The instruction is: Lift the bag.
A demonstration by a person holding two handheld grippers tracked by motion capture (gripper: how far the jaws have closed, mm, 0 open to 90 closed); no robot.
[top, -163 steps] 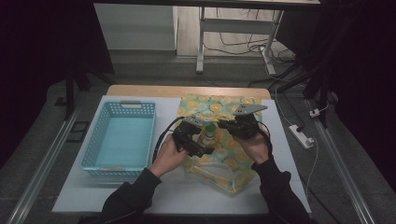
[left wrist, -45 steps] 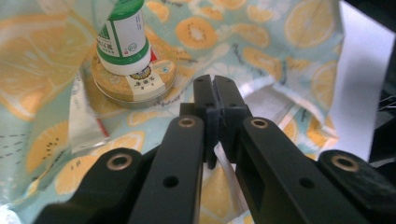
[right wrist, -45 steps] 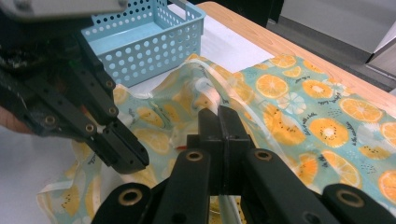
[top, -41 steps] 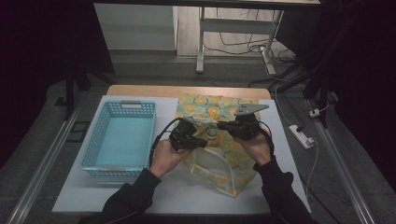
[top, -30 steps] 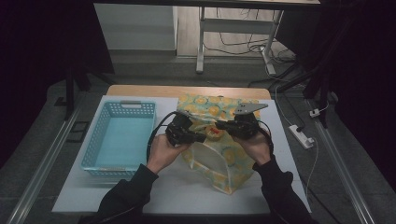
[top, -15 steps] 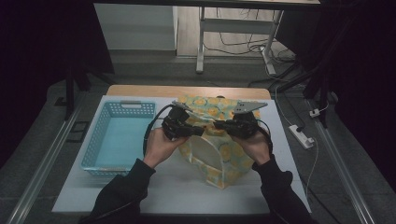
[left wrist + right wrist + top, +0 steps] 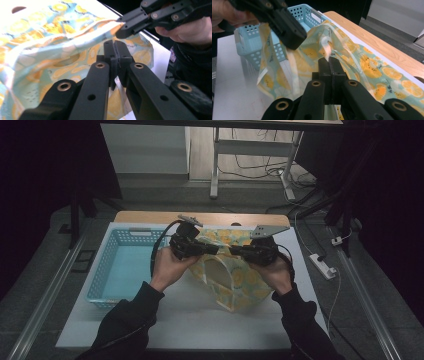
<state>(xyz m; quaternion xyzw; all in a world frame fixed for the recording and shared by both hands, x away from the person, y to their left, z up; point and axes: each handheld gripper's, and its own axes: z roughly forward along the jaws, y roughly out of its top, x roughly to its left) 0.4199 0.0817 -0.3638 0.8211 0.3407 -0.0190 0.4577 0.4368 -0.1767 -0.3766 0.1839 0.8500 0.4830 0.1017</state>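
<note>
A plastic bag printed with yellow citrus slices (image 7: 245, 282) hangs between my two grippers above the white table (image 7: 190, 325), its lower part still resting on the table. My left gripper (image 7: 215, 249) is shut on the bag's upper edge on the left. From the right, my right gripper (image 7: 235, 252) is shut on the same rim, its tips a short way from the left one's. In the left gripper view my shut jaws (image 7: 115, 51) pinch the bag (image 7: 45, 40), with the right gripper (image 7: 126, 27) beyond. In the right gripper view my jaws (image 7: 329, 62) grip the bag's rim (image 7: 362, 67), with the left gripper (image 7: 290, 37) beyond.
A light blue perforated basket (image 7: 145, 231) stands empty on the table's left side, close to the bag; it also shows as the basket (image 7: 308, 15) in the right gripper view. A wooden strip (image 7: 150, 217) runs along the table's far edge. A power strip (image 7: 322, 266) lies right of the table.
My left hand has risen and shifted slightly left, lifting the bag's top off the table so the bag stands up and its mouth shows. The right hand has barely moved.
</note>
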